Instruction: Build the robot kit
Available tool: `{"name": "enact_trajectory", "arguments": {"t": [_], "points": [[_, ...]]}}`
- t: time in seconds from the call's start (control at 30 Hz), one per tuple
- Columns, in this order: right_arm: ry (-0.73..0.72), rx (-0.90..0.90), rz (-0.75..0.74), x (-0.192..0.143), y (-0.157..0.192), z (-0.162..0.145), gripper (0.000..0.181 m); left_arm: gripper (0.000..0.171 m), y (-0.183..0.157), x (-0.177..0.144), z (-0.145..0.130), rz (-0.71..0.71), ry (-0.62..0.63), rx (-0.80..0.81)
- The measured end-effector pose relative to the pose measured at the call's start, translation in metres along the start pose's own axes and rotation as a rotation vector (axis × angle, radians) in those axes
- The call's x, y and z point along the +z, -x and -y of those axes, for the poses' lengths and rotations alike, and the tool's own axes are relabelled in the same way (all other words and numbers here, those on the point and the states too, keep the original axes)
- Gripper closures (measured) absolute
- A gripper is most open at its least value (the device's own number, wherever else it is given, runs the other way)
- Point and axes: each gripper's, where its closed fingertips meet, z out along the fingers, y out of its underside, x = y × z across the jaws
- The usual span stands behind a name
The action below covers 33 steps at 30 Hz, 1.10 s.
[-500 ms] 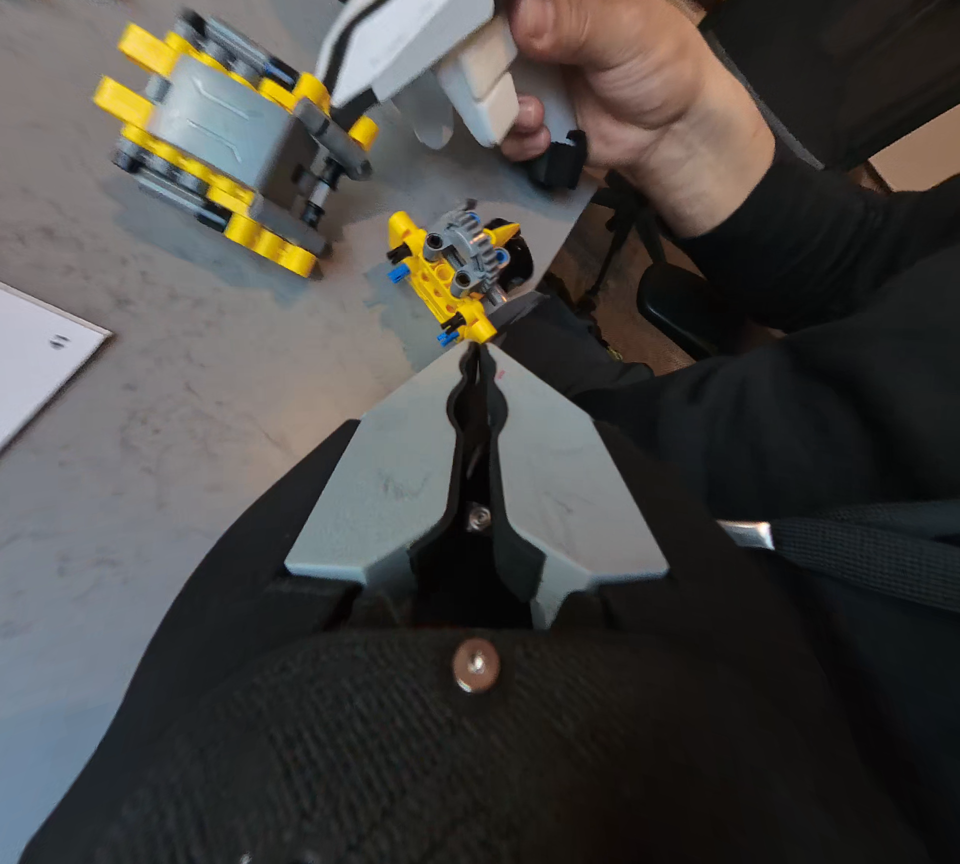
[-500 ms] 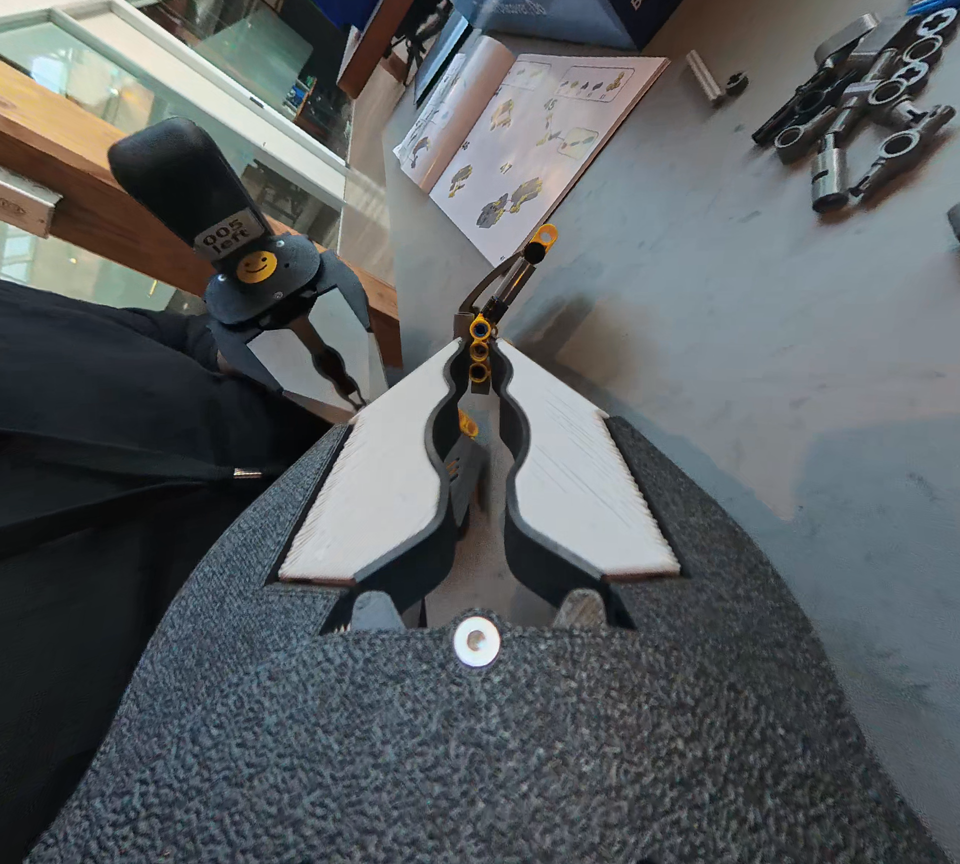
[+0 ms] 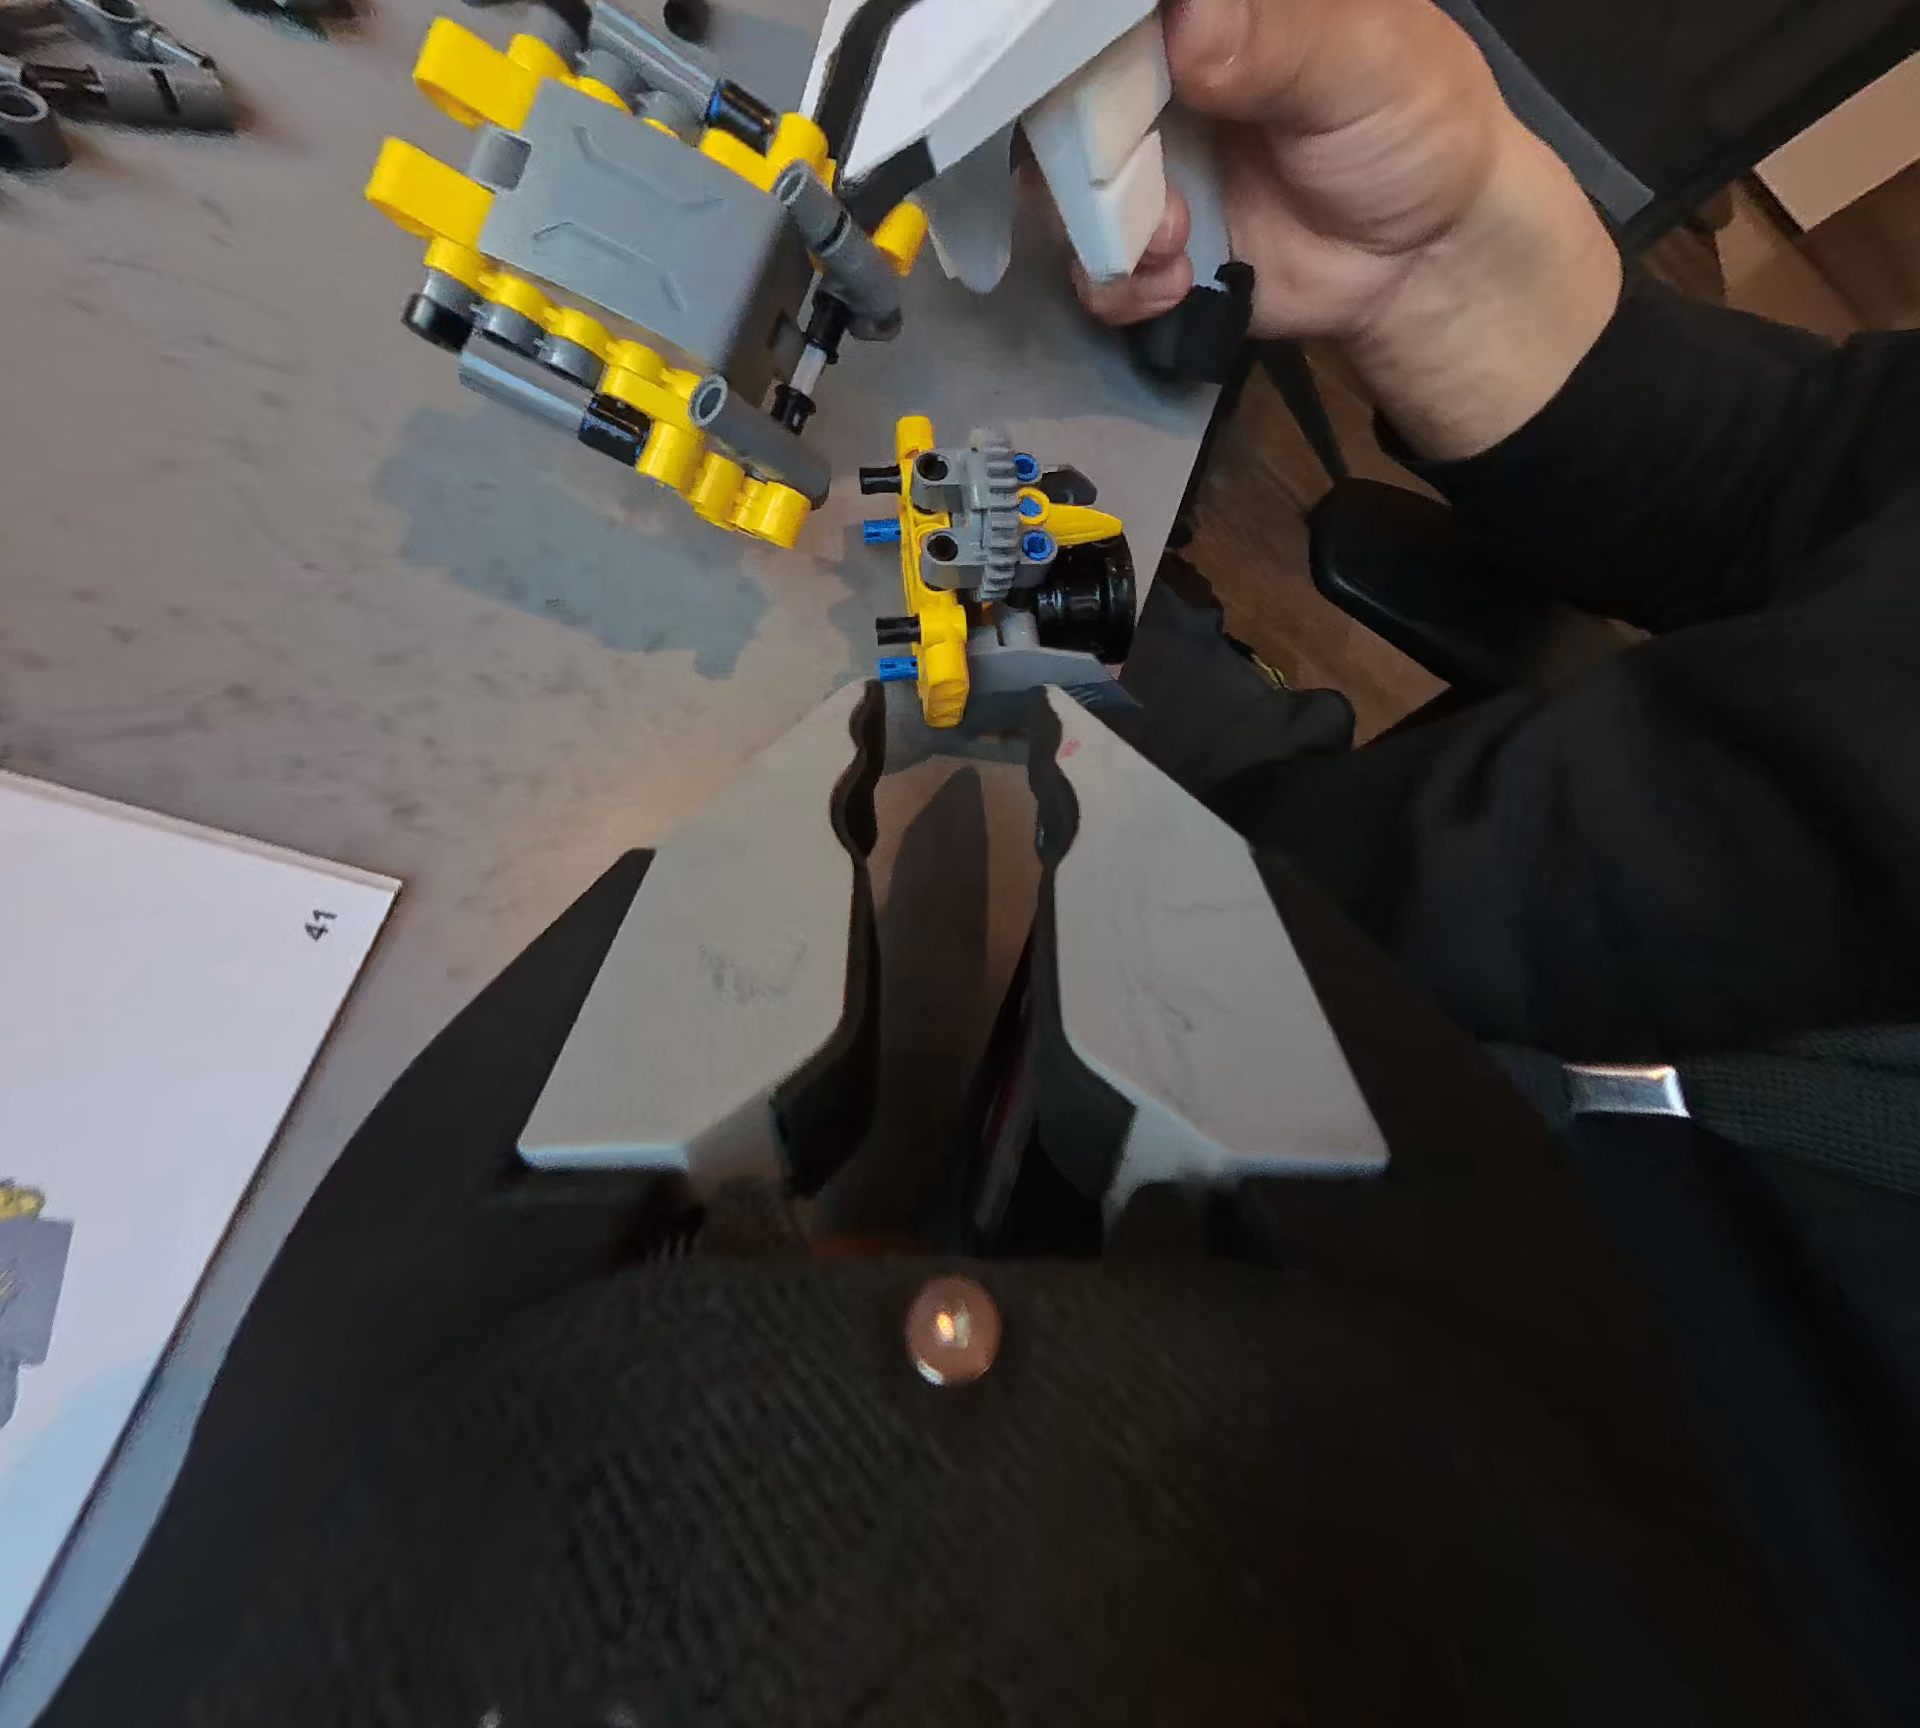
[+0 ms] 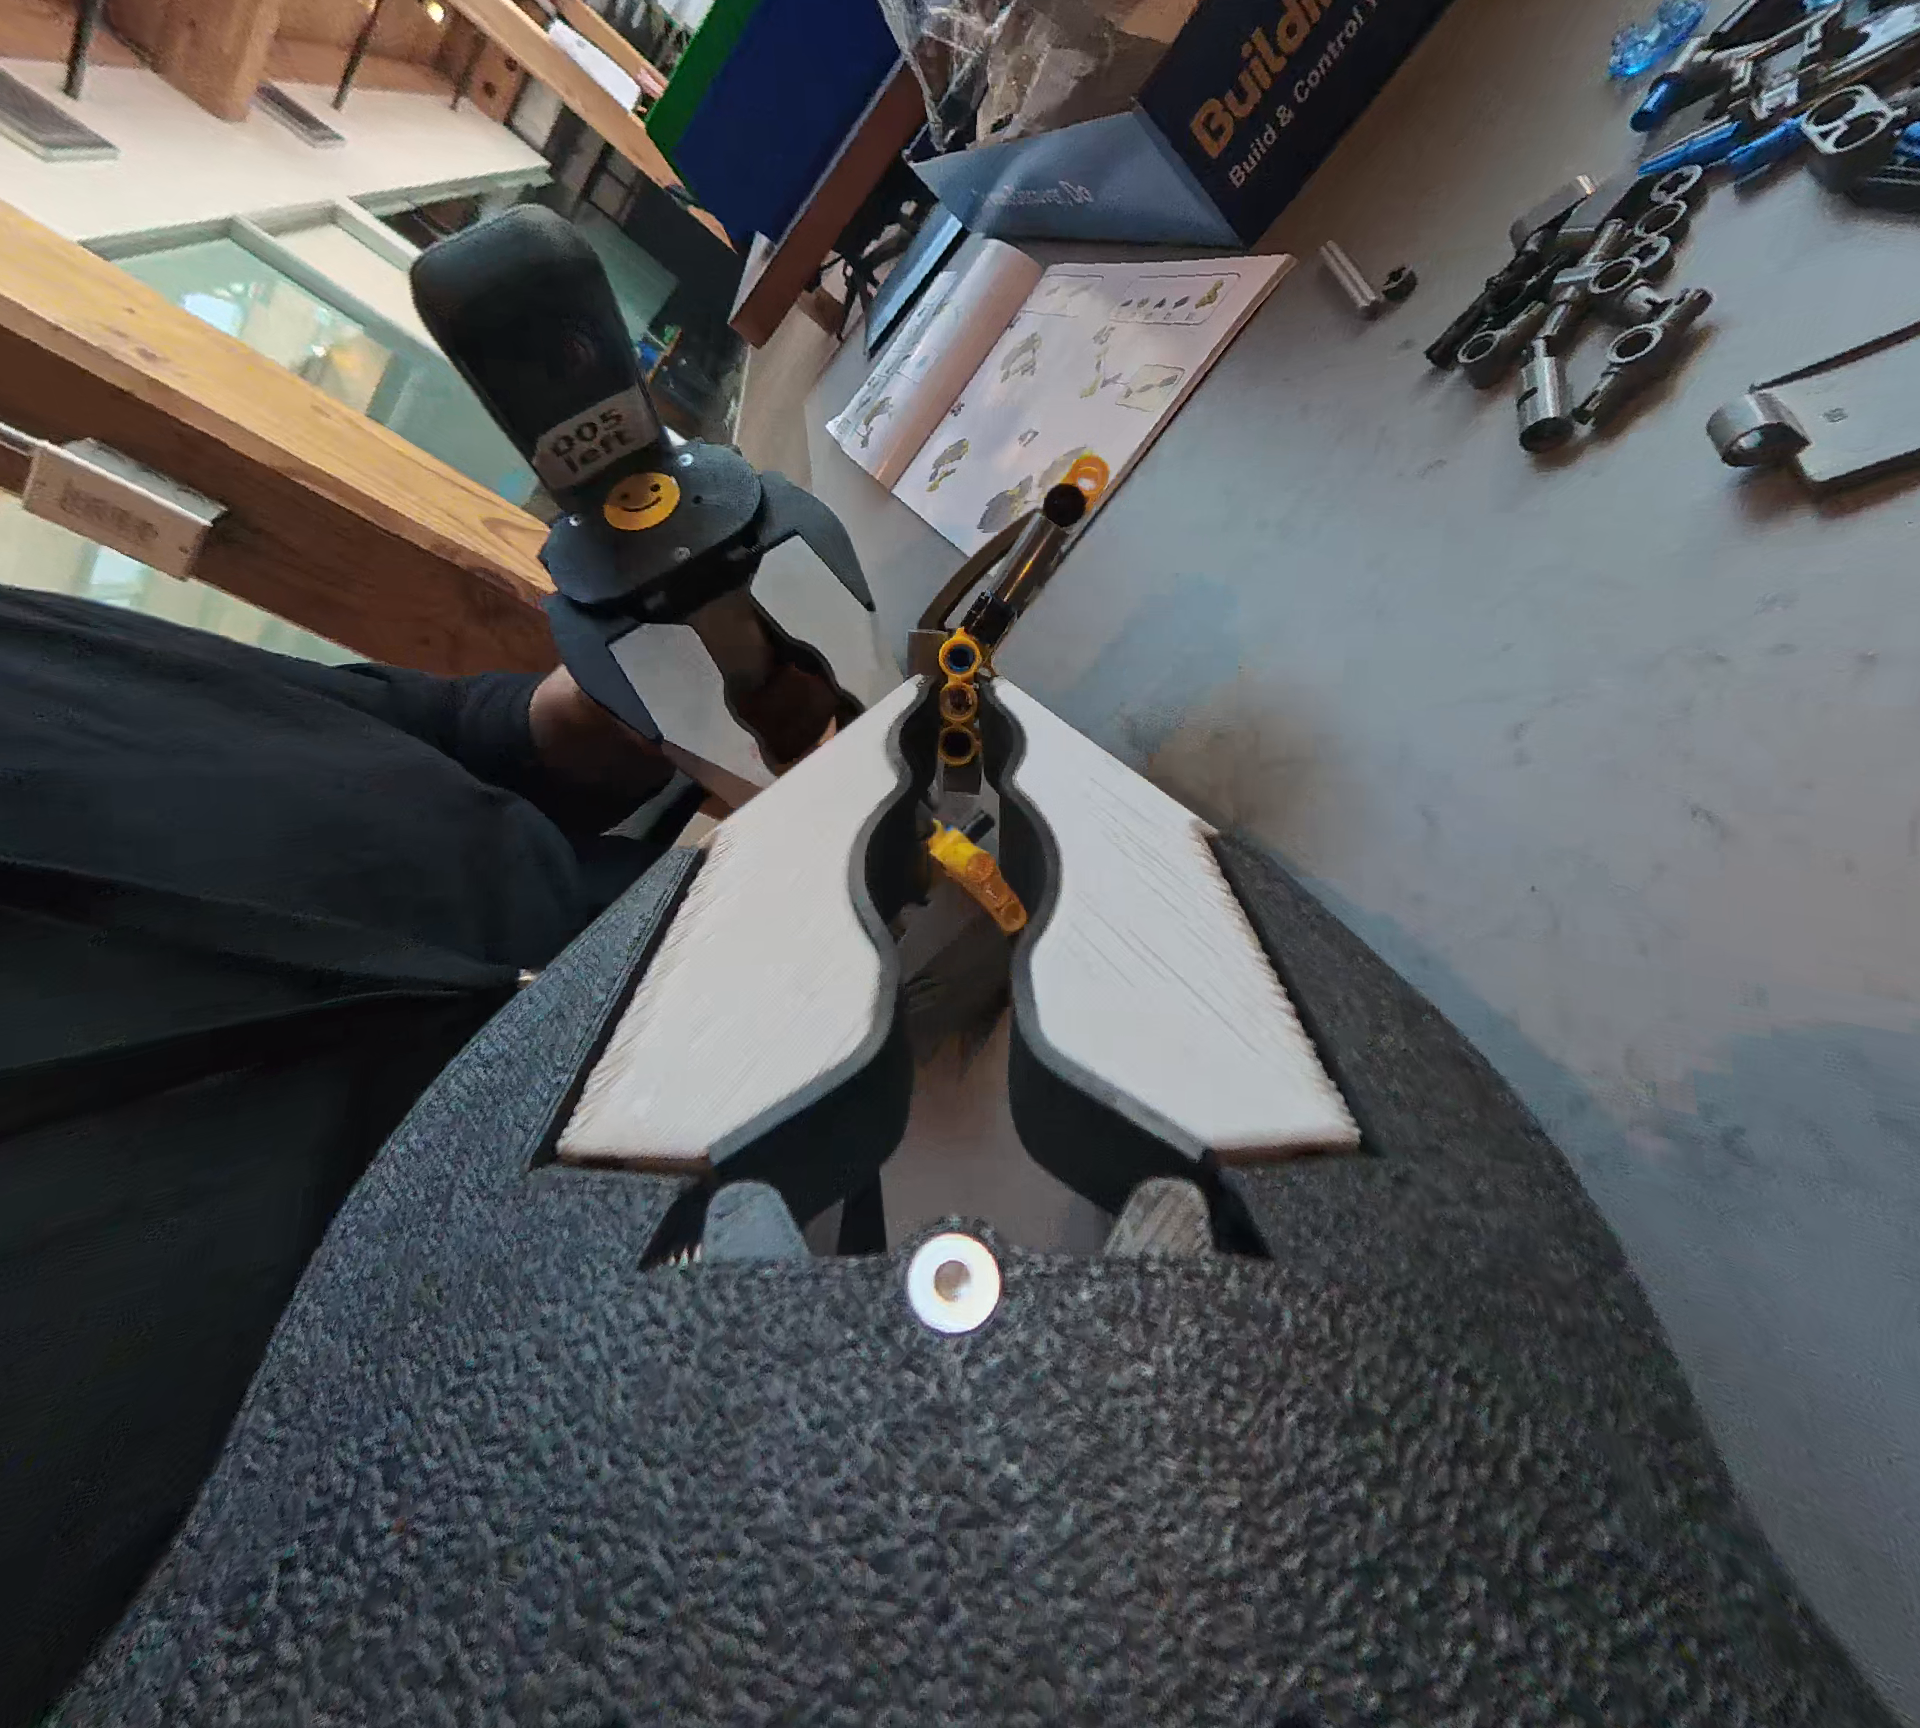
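My left gripper [image 3: 961,707] is open at the table's near edge. The near end of a small yellow-and-grey gear assembly [image 3: 987,556] with a black wheel lies between its fingertips, on the grey table [image 3: 312,691]. My right gripper [image 4: 956,712] is shut on a larger yellow-and-grey assembly [image 4: 958,728], with a yellow beam pinched between its tips. In the left wrist view this larger assembly [image 3: 623,255] hangs slightly above the table, with its shadow below it. The white right gripper [image 3: 862,172] grips its far right side. The left gripper [image 4: 727,639] also shows in the right wrist view, jaws apart.
An open instruction booklet [image 3: 156,1055] lies at the near left and also shows in the right wrist view [image 4: 1070,369]. Loose grey, black and blue parts [image 4: 1579,328] lie farther out. A dark blue box [image 4: 1351,16] stands at the back. The table edge [image 3: 1195,483] runs beside the small assembly. The tips of one gripper are about 8 cm away from the tips of the other.
My left gripper has opened from shut, and the small assembly's end now sits between its tips. My right gripper still holds the larger assembly in about the same place.
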Motion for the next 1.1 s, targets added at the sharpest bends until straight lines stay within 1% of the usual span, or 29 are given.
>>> {"name": "enact_trajectory", "arguments": {"t": [0.13, 0.23, 0.33, 0.43, 0.6, 0.67, 0.7, 0.73, 0.83, 0.9, 0.97, 1.1], "points": [[-0.025, 0.014, 0.001, -0.003, -0.001, 0.002, 0.175, 0.167, 0.003, 0.002, 0.010, 0.005, -0.011, 0.060], [-0.016, -0.003, -0.002, -0.003, 0.001, 0.001, 0.175, 0.167, 0.012, 0.001, 0.015, 0.010, -0.001, 0.088], [-0.027, -0.025, 0.010, -0.003, 0.005, 0.003, 0.175, 0.159, 0.012, 0.000, 0.019, -0.037, -0.003, 0.100], [-0.045, -0.044, 0.022, -0.004, 0.008, 0.005, 0.175, 0.150, 0.014, -0.007, 0.026, -0.087, -0.041, 0.084], [-0.088, -0.081, 0.098, -0.002, 0.024, 0.013, 0.176, 0.147, 0.016, -0.018, 0.045, -0.206, -0.137, 0.051], [-0.086, -0.102, 0.108, -0.001, 0.028, 0.015, 0.175, 0.142, 0.011, -0.021, 0.051, -0.290, -0.166, 0.017], [-0.091, -0.112, 0.106, -0.001, 0.028, 0.016, 0.176, 0.138, 0.008, -0.023, 0.053, -0.339, -0.179, -0.016], [-0.091, -0.119, 0.110, -0.002, 0.030, 0.017, 0.176, 0.137, 0.006, -0.025, 0.055, -0.385, -0.195, -0.052], [-0.077, -0.126, 0.118, -0.002, 0.031, 0.014, 0.175, 0.143, 0.005, -0.033, 0.066, -0.473, -0.267, -0.123], [-0.081, -0.119, 0.156, -0.003, 0.035, 0.014, 0.175, 0.154, 0.005, -0.034, 0.068, -0.495, -0.277, -0.125], [-0.070, -0.112, 0.176, -0.002, 0.036, 0.012, 0.175, 0.156, 0.003, -0.031, 0.068, -0.491, -0.270, -0.095], [0.004, -0.127, 0.128, -0.001, 0.027, 0.003, 0.175, 0.159, 0.002, -0.025, 0.064, -0.439, -0.227, -0.003]]}}
